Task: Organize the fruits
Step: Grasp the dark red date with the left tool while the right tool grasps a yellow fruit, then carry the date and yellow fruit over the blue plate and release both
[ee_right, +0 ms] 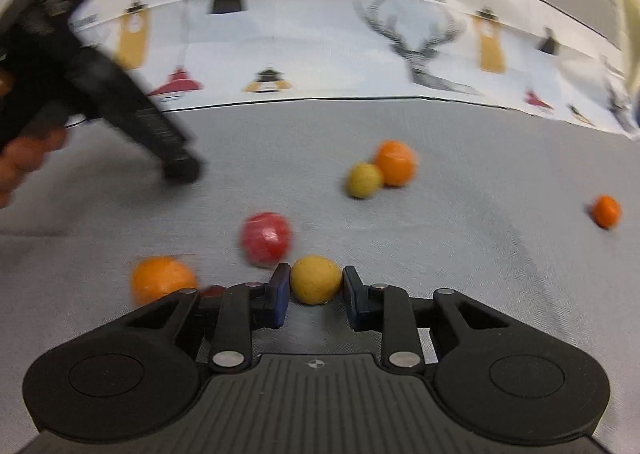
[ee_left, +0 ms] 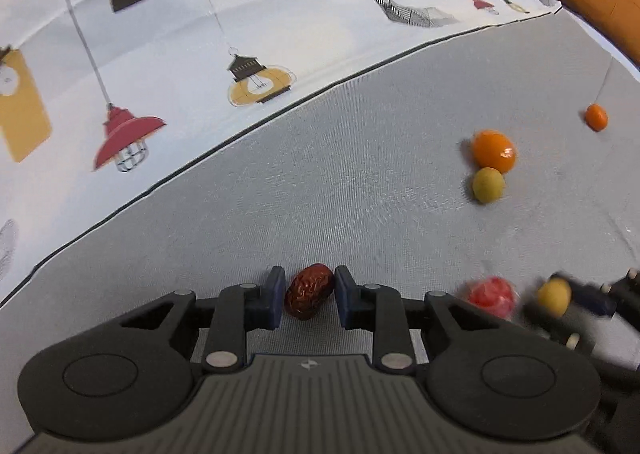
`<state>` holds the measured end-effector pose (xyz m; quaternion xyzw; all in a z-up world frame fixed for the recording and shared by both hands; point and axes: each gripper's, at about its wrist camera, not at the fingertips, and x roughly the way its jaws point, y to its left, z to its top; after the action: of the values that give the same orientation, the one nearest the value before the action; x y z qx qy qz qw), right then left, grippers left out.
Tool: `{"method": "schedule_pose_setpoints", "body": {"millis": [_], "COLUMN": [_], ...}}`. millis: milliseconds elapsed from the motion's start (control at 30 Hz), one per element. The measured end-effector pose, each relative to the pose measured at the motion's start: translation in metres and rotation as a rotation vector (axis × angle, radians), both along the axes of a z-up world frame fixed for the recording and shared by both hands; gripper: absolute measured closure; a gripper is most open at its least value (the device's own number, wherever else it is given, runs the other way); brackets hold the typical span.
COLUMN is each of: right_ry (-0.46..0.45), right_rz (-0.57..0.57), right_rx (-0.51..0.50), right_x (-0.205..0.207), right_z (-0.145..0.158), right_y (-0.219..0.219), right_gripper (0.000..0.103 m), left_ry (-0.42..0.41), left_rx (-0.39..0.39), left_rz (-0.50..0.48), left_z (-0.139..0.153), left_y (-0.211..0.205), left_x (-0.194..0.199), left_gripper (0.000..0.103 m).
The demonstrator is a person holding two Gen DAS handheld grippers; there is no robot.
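Two claws, each loaded. Left claw (ee_left: 310,296) pinched on a date (ee_left: 310,296), wrinkled, dark red; long axis tilted across the gap, upper end toward the right pad, lower end toward the left. Right claw (ee_right: 316,288) closed on a yellow ball (ee_right: 316,280), round, so no axis to worry about; sits dead centre between the pads, both pads looking in contact.

Red ball (ee_right: 266,238) just ahead-left of the right claw, close to touching the left pad. Orange (ee_right: 162,280) further left, near that claw's left linkage. Pair ahead and slightly right: small yellow-green fruit (ee_right: 364,179) touching a bigger orange (ee_right: 396,161). Small orange one (ee_right: 607,210) far right, well apart from the rest.

From the left claw's view, same pair ahead-right, red ball and right claw close on the right side. Blurred, so probably moving.

Likely step: carry both to a sort spot, not visible in either view. Key relation: claws sit side by side, right one hemmed by the red ball. Lift straight up first, else likely to knock it. Grey desk (ee_left: 340,173), printed cloth (ee_left: 160,53) beyond.
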<state>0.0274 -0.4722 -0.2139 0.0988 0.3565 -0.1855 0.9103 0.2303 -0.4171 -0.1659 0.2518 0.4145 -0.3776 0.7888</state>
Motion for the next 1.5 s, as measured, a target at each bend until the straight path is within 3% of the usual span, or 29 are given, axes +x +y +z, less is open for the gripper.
{"method": "schedule_pose_setpoints", "body": {"millis": [133, 367, 533, 767, 1033, 1233, 1500], "right_ry": [-0.024, -0.121, -0.148, -0.18, -0.191, -0.225, -0.254], "right_rz": [-0.125, -0.221, -0.084, 0.119, 0.277, 0.344, 0.418], "right_rx": [0.034, 0.116, 0.205, 0.23, 0.15, 0.078, 0.017], "right_x": [-0.034, -0.121, -0.156, -0.18, -0.208, -0.226, -0.242], "right_z": [0.021, 0.086, 0.13, 0.17, 0.207, 0.228, 0.242], "right_y": [-0.008, 0.025, 0.088, 0.183, 0.26, 0.294, 0.33], "right_gripper": [0.074, 0.074, 0.074, 0.074, 0.074, 0.074, 0.074], "left_ry": [-0.049, -0.011, -0.005, 0.048, 0.016, -0.056, -0.073], "left_rx": [0.014, -0.013, -0.026, 0.006, -0.043, -0.065, -0.122], "left_rz": [0.042, 0.118, 0.177, 0.262, 0.337, 0.412, 0.493], "left_z": [0.027, 0.097, 0.13, 0.149, 0.173, 0.189, 0.201], "left_y": [0.026, 0.128, 0.204, 0.288, 0.371, 0.421, 0.463], "left_x": [-0.023, -0.092, -0.149, -0.217, -0.273, -0.302, -0.333], "left_gripper": [0.074, 0.074, 0.074, 0.074, 0.074, 0.074, 0.074]}}
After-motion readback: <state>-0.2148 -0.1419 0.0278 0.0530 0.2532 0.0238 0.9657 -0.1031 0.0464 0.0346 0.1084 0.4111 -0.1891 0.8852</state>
